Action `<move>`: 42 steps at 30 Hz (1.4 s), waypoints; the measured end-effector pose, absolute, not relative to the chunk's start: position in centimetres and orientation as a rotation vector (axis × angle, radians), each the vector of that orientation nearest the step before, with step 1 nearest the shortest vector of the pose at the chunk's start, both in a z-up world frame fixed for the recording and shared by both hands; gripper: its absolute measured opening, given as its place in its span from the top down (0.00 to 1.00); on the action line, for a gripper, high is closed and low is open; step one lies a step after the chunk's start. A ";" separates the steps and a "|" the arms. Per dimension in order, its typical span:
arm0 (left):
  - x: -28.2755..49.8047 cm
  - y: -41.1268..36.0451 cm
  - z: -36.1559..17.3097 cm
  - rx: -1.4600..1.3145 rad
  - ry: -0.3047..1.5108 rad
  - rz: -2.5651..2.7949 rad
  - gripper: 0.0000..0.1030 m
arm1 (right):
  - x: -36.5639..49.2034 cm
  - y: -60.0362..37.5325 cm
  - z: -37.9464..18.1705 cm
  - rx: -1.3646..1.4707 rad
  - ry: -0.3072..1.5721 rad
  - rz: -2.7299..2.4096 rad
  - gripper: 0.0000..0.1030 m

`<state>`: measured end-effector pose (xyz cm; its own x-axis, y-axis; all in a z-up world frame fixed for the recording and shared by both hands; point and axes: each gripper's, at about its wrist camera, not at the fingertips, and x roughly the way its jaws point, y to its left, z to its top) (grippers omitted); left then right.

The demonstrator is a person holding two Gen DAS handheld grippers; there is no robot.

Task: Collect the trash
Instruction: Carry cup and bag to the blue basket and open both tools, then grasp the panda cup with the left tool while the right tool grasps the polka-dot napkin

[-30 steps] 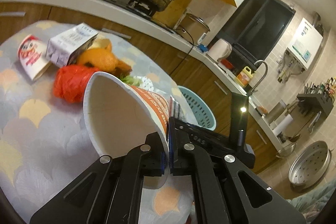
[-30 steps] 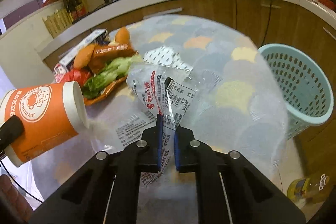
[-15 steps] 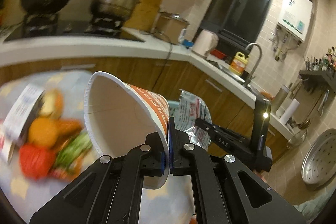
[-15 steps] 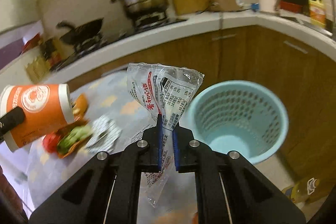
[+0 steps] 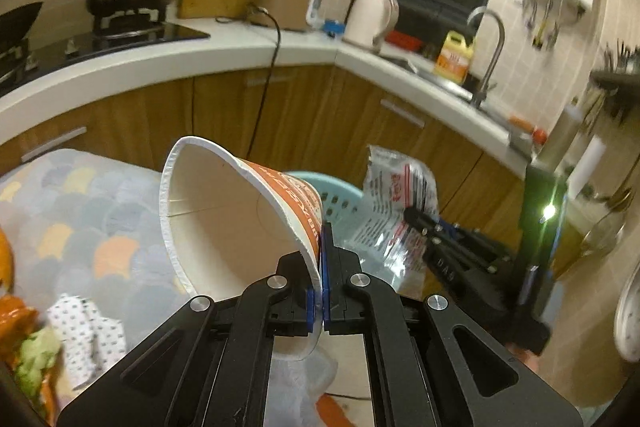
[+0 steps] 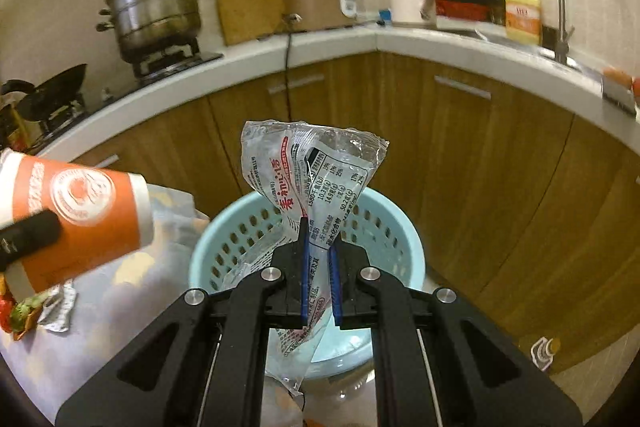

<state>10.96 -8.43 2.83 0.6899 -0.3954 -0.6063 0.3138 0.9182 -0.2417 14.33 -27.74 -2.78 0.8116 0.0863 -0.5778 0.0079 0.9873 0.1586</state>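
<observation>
My left gripper (image 5: 318, 267) is shut on the rim of an orange and white paper cup (image 5: 232, 211), which lies tilted with its mouth toward the camera, over the table's right end. The same cup (image 6: 76, 215) shows at the left of the right wrist view. My right gripper (image 6: 318, 247) is shut on a clear printed plastic wrapper (image 6: 312, 179), held up directly above a light blue perforated basket (image 6: 384, 231) on the floor. In the left wrist view the wrapper (image 5: 396, 195) and the right gripper (image 5: 420, 223) hang beside the basket (image 5: 340, 195).
A table with a scale-pattern cloth (image 5: 80, 211) carries food scraps (image 5: 24, 339) and a crumpled dotted wrapper (image 5: 88, 331) at its left. Wooden cabinets (image 6: 460, 147) under a white counter curve behind the basket. A bottle (image 6: 544, 351) lies on the floor at the right.
Both grippers have swung right, away from the trash pile on the table, each keeping its load. The basket now lies right under the wrapper, and the cup has come near the table's edge.
</observation>
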 end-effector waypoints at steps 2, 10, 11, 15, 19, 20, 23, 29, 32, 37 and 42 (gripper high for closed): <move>12.2 -9.4 1.7 -0.117 0.735 -0.406 1.00 | 15.0 -27.9 -3.3 0.142 0.633 0.035 0.94; 16.1 -10.7 -1.3 -0.114 0.847 -0.392 0.94 | 17.8 -28.5 -6.0 0.150 0.750 0.032 0.93; 16.4 -10.8 -1.9 -0.110 0.869 -0.392 0.88 | 18.0 -28.4 -6.3 0.144 0.764 0.032 0.92; 16.3 -11.1 -3.0 -0.076 0.899 -0.386 0.76 | 18.7 -27.8 -7.9 0.122 0.849 0.060 0.62; 16.1 -10.8 -3.5 -0.061 0.926 -0.373 0.59 | 18.6 -27.6 -9.0 0.110 0.880 0.070 0.59; 16.1 -10.7 -3.6 -0.061 0.928 -0.365 0.59 | 18.5 -27.6 -9.0 0.110 0.881 0.065 0.59; 15.8 -9.8 -3.5 -0.082 0.923 -0.352 0.59 | 18.2 -27.8 -8.9 0.111 0.882 0.057 0.59; 13.2 -7.9 -1.5 -0.120 0.843 -0.336 0.59 | 15.8 -26.9 -5.9 0.101 0.805 0.094 0.59; 11.4 -6.4 -0.1 -0.164 0.829 -0.351 0.56 | 14.3 -25.2 -3.8 0.076 0.759 0.153 0.59; 7.5 -2.3 2.3 -0.217 0.767 -0.310 0.52 | 11.6 -20.9 -1.0 0.045 0.717 0.302 0.59; 3.6 4.8 3.9 -0.362 0.725 -0.276 0.51 | 8.7 -15.4 1.2 -0.014 0.662 0.416 0.59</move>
<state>3.59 4.84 3.92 0.7169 -0.3669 -0.5928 0.1203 0.9026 -0.4133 8.70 -15.38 1.16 0.7093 0.3706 -0.5996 -0.3791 0.9177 0.1187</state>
